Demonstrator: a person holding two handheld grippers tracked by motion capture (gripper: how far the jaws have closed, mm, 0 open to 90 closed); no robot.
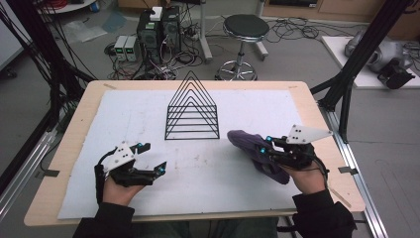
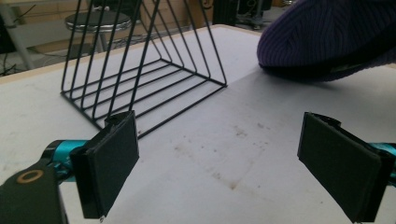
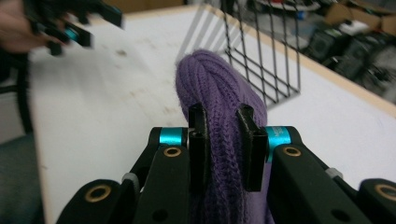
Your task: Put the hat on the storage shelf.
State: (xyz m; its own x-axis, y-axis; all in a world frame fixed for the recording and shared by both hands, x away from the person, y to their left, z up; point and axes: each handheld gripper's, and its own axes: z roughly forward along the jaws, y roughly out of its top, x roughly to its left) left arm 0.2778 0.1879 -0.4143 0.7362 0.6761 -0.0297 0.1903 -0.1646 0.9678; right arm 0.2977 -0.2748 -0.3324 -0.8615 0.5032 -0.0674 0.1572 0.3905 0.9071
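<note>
Purple ribbed knit, a hat [image 3: 219,93] by its look, sits pinched between the jaws of the right gripper [image 3: 223,140]; in the right gripper view the two black pads are drawn close with a fold of the fabric squeezed between them, and the rest of the hat bulges forward beyond the tips. From above, the right gripper [image 1: 265,146] lies at the near right of the table, held in the person's right hand [image 1: 308,178], with the hat [image 1: 250,146] draped over its jaws and resting on the white mat [image 1: 208,173]. The left gripper [image 1: 153,157] is at the near left, held in the left hand [image 1: 118,191], its jaws spread wide with nothing between them; the left gripper view confirms this, showing bare, lightly stained mat in the gap and the hat [image 2: 327,37] well ahead to the right. The white mat covers most of a light wooden table [image 1: 69,144]. Farther back, at the middle of the mat, stands a black wire rack [image 1: 192,111] of triangular frames, upright, just beyond the hat and apart from it. Beyond the table, on the floor, are a round black stool [image 1: 245,29] and computer cases [image 1: 158,29] amid loose cables.
</note>
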